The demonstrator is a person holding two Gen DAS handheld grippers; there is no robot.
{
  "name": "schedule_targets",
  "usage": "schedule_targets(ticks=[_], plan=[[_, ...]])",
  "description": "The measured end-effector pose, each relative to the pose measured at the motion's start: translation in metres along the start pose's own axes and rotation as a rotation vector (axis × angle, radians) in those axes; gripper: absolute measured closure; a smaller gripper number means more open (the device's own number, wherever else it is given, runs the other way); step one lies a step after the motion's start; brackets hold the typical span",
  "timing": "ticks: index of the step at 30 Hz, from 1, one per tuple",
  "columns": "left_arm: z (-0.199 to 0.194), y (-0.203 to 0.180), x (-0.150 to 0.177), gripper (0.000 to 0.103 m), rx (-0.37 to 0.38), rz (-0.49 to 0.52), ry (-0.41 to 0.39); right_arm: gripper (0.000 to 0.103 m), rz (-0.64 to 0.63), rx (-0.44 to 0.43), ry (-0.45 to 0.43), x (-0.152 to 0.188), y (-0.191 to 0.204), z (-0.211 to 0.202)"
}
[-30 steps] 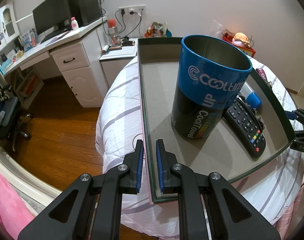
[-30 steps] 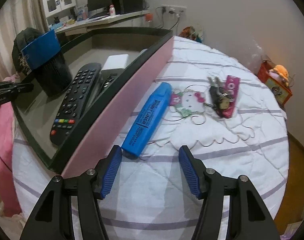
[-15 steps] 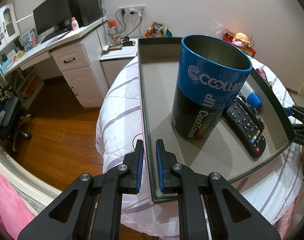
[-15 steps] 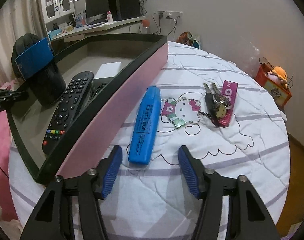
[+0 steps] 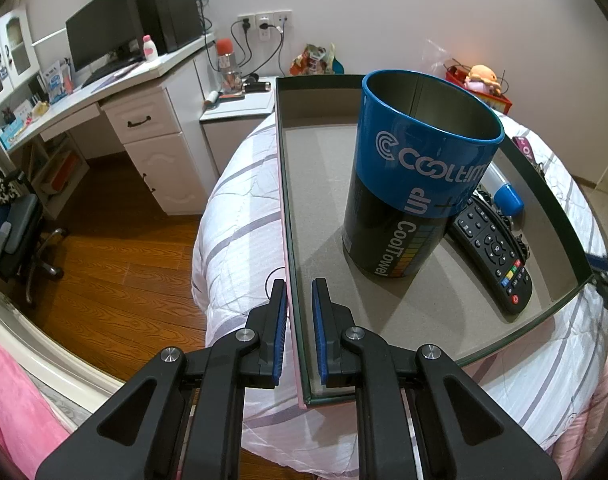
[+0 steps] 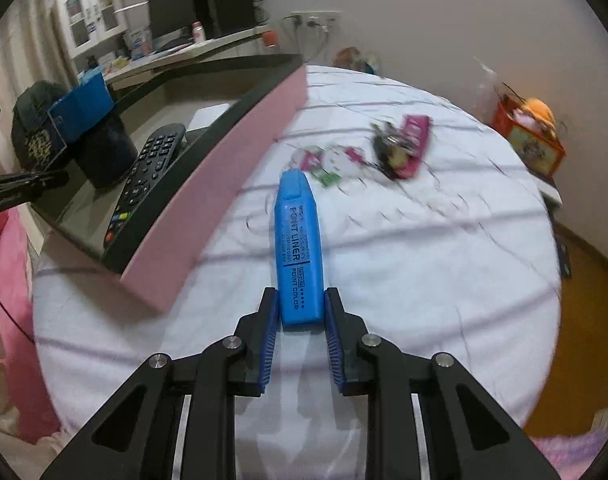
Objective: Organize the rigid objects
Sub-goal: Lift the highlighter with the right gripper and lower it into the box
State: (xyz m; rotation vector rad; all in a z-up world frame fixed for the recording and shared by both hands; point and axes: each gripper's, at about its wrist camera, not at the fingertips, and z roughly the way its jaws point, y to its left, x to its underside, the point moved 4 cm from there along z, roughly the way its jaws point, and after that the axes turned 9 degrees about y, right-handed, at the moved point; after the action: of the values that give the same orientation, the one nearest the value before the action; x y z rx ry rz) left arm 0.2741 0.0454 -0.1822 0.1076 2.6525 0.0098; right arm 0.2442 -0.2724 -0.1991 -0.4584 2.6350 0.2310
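A shallow box with a pink outside and a grey floor (image 5: 323,184) lies on the round bed. My left gripper (image 5: 300,308) is shut on its near left wall, one pad on each side. Inside stand a blue and black can (image 5: 415,184), a black remote (image 5: 491,256) and a small blue item (image 5: 508,200). In the right wrist view a blue highlighter (image 6: 298,236) points away from me, just right of the box's pink wall (image 6: 224,184). My right gripper (image 6: 302,312) is closing on its near end, with both pads against its sides.
A cartoon cat keychain (image 6: 335,162) and a bunch of keys with a magenta tag (image 6: 399,144) lie on the white quilt beyond the highlighter. A desk with a monitor (image 5: 100,36) stands left of the bed, above a wooden floor. A red basket (image 6: 531,140) sits at the far right.
My right gripper's jaws have narrowed from wide apart onto the highlighter's near end, and it has shifted so the pen now lines up between the fingers. The left gripper and the box have not moved.
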Motion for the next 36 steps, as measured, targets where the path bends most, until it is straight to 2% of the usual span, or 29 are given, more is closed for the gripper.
schedule_targets(ticks=[4, 6, 8, 17, 21, 27, 36], plan=[[-0.001, 0.000, 0.001, 0.091, -0.003, 0.000, 0.000, 0.075, 0.003, 0.007, -0.034, 0.002, 0.001, -0.005], [-0.001, 0.001, 0.001, 0.091, -0.003, 0.000, 0.000, 0.057, 0.012, 0.031, -0.036, -0.002, 0.001, 0.000], [-0.001, 0.001, 0.001, 0.090, -0.002, 0.000, 0.001, 0.055, 0.006, 0.047, -0.046, -0.010, 0.004, 0.004], [0.000, -0.001, 0.002, 0.090, 0.001, -0.002, 0.000, 0.055, -0.026, 0.103, -0.048, -0.031, 0.010, 0.021], [0.000, -0.001, 0.002, 0.090, 0.002, -0.004, -0.001, 0.076, -0.005, 0.082, -0.044, -0.030, 0.010, 0.018], [0.000, -0.001, 0.002, 0.090, 0.003, -0.004, 0.000, 0.076, 0.065, 0.105, -0.062, -0.030, 0.007, 0.007], [0.000, -0.001, 0.002, 0.090, 0.004, -0.005, -0.001, 0.076, 0.093, 0.136, -0.178, -0.051, 0.019, -0.041]])
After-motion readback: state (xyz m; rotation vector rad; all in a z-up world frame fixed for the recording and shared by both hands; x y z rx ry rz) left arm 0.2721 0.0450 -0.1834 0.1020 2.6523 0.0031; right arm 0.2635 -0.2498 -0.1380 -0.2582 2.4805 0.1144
